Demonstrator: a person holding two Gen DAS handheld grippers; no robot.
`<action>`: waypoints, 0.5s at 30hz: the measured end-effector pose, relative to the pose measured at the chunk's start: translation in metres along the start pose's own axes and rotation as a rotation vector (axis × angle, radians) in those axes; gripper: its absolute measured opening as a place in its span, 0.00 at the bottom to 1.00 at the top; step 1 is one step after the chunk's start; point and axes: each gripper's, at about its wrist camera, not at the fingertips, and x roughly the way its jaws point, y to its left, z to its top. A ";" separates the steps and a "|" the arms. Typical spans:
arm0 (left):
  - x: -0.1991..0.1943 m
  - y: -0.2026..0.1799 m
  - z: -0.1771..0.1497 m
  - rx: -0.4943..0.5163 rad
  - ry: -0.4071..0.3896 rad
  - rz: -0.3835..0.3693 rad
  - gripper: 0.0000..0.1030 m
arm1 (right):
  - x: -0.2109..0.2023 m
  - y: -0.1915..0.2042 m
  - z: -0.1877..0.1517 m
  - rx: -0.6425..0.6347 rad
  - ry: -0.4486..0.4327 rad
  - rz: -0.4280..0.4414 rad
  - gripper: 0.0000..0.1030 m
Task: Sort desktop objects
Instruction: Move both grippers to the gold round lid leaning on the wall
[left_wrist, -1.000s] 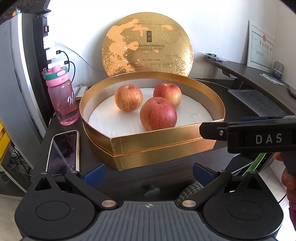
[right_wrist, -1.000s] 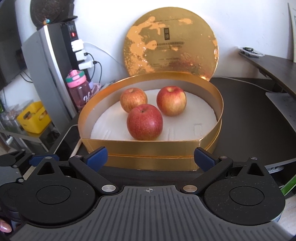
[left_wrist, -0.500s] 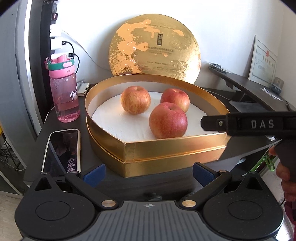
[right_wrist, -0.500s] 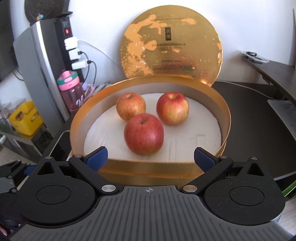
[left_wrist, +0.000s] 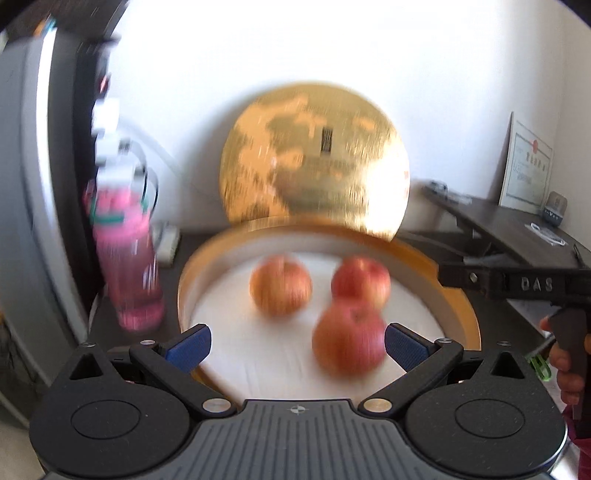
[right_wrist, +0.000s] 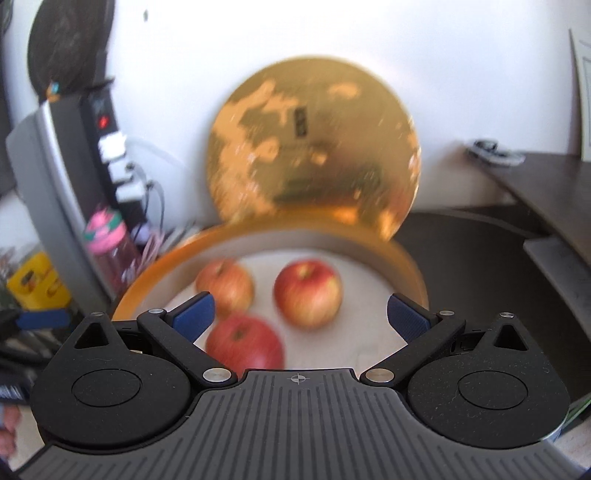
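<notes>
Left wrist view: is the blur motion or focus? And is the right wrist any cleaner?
Left wrist view: likely motion blur; the apples, gold lid and pink bottle smear, while the left tongs stay crisp, and the wall above is blown out. Right wrist view: also blurred, slightly less; the rear right apple shows its stem dimple, and the right tongs are sharp.

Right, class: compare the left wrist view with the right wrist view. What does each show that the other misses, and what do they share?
Only the left wrist view shows the framed certificate and the other claw's black body marked DAS, held by a hand.

Only the right wrist view shows the yellow crate and the power strip.

Both show three apples in the gold box, its lid against the wall, and the pink bottle.
</notes>
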 end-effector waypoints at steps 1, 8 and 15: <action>0.003 0.000 0.012 0.014 -0.020 0.010 0.99 | -0.002 -0.005 0.005 0.003 -0.018 -0.002 0.99; 0.038 0.004 0.096 0.092 -0.209 0.044 0.99 | -0.002 -0.046 0.048 0.032 -0.176 -0.005 1.00; 0.121 0.030 0.141 0.048 -0.264 0.023 0.99 | 0.018 -0.096 0.071 0.085 -0.304 0.016 1.00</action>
